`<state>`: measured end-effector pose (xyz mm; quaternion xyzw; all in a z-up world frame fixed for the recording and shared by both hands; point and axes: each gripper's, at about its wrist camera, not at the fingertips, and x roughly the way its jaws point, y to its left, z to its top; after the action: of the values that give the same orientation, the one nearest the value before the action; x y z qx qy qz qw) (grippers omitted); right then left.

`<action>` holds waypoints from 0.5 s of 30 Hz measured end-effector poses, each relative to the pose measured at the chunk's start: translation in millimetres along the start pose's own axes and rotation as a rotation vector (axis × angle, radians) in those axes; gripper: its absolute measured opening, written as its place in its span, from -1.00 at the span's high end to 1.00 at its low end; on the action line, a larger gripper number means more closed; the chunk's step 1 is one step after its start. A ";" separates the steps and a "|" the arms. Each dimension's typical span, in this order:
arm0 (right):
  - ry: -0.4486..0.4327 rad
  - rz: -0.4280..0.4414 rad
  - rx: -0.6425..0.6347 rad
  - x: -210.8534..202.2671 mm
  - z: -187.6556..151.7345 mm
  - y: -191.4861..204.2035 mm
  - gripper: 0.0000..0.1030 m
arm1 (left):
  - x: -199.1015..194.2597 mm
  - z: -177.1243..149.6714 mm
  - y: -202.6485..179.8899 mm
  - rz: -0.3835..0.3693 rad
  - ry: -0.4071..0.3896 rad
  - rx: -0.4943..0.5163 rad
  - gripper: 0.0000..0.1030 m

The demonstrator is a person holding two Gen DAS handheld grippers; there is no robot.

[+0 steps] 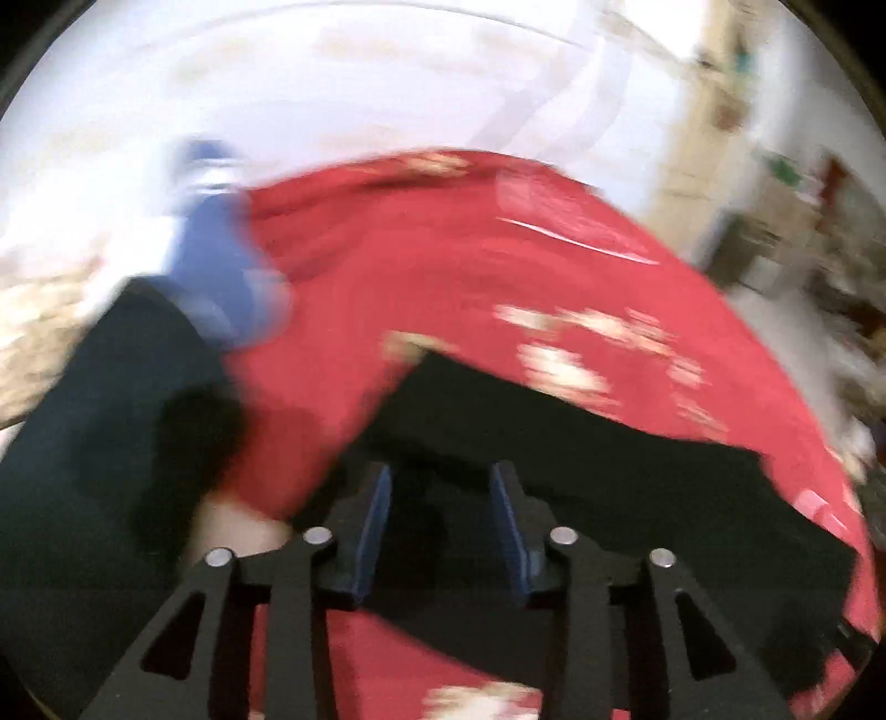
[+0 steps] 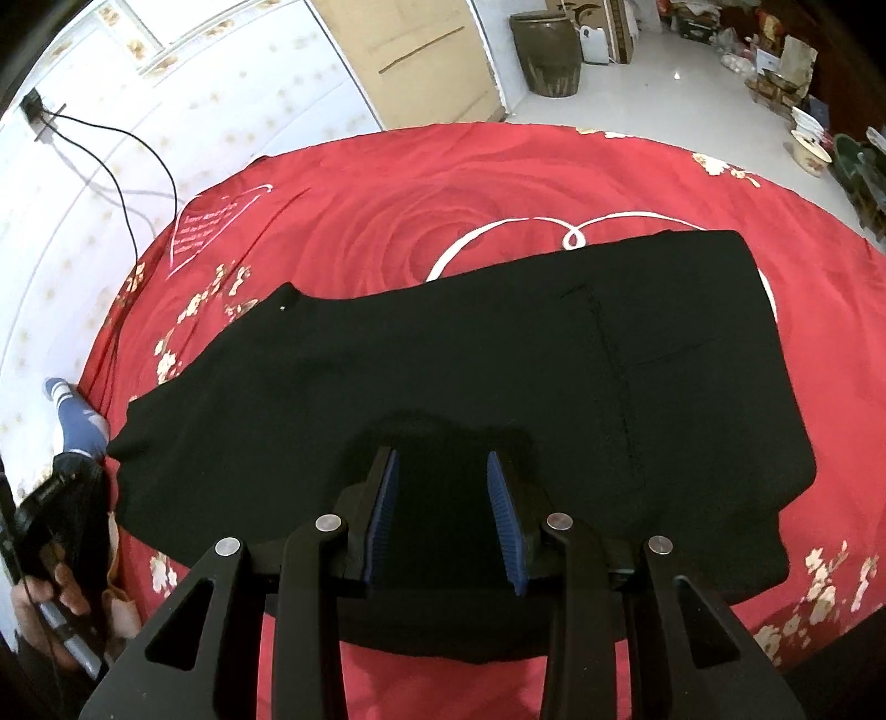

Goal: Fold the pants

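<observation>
A bed covered by a bright red bedspread [image 2: 387, 221] printed with a large rose, white looping lines and small cream blossoms fills the scene; a white wall with faint gold motifs and a trailing black cable [image 2: 119, 144] stands on one side, and a pale tiled floor with a dark ceramic jar [image 2: 545, 52] and clutter lies beyond. A pair of black fabric pants [image 2: 443, 365] lies across the middle of the bedspread, already doubled over into a broad dark slab, with a stitched pocket outline showing near one end. The right claw [image 2: 442, 515], black with blue ribbed pads, hangs low over the near edge of the pants with its two fingers apart and nothing between them. The left claw [image 1: 440, 526] is likewise spread and empty above a dark corner of the cloth, but its view is heavily smeared by motion. A foot in a blue sock [image 2: 77, 421] shows beside the bed. The likely risks: a fast-moving left claw could brush and drag the cloth, undoing the neat edges; pinching only the top layer would let the lower one slide; and black on black makes the layer edges hard to find, so a grasp could land off the edge and skew the next fold.
</observation>
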<state>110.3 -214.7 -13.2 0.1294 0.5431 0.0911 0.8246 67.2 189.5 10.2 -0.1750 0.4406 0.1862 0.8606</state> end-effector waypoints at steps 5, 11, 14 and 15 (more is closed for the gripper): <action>0.083 -0.041 0.031 13.7 6.1 -12.5 0.28 | 64.9 -5.0 -38.8 0.041 0.117 0.177 0.08; 0.028 -0.134 0.114 -2.3 24.8 -44.3 0.23 | 75.6 19.2 -29.8 0.188 0.036 0.199 -0.03; -0.003 -0.098 0.155 -12.4 41.3 -63.1 0.13 | 56.6 20.3 -33.2 0.089 0.012 0.158 -0.04; 0.004 -0.098 0.168 -11.2 45.7 -70.0 0.13 | 51.2 16.7 -39.9 0.063 0.009 0.179 -0.04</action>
<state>148.5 -289.7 -8.0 0.1711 0.5563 0.0053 0.8131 125.5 171.2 -17.3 -0.0845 0.4644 0.1722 0.8646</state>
